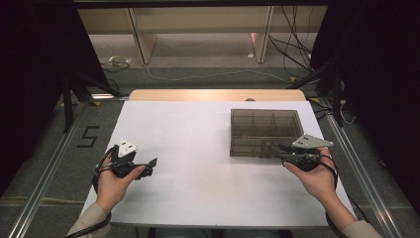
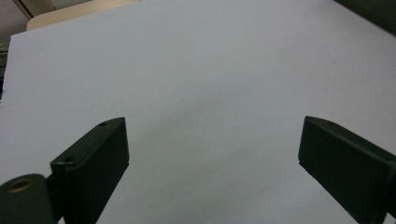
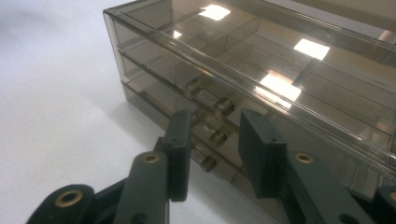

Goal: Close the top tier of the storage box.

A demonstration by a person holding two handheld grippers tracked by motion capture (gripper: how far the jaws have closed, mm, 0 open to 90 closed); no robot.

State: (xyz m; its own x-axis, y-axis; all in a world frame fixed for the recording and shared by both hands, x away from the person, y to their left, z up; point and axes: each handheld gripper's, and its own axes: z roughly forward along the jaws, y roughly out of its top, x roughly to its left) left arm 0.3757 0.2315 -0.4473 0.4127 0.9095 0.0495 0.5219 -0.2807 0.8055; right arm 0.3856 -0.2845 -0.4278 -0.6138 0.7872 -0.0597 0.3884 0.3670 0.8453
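Smoked drawer box [image 1: 266, 131] sits right of centre on table [image 1: 198, 163]. My right gripper [image 3: 212, 140], jaws narrowly apart, straddles the middle knob [image 3: 217, 136]: centre it, close squarely. Left gripper [image 2: 212, 154] gapes wide over bare table.

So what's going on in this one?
A person sits at a white table with a gripper in each hand. The right gripper is at the front of a smoky clear drawer box, jaws slightly apart around the small drawer knobs, not yet closed on one. The left gripper hangs wide open over bare tabletop, holding nothing.
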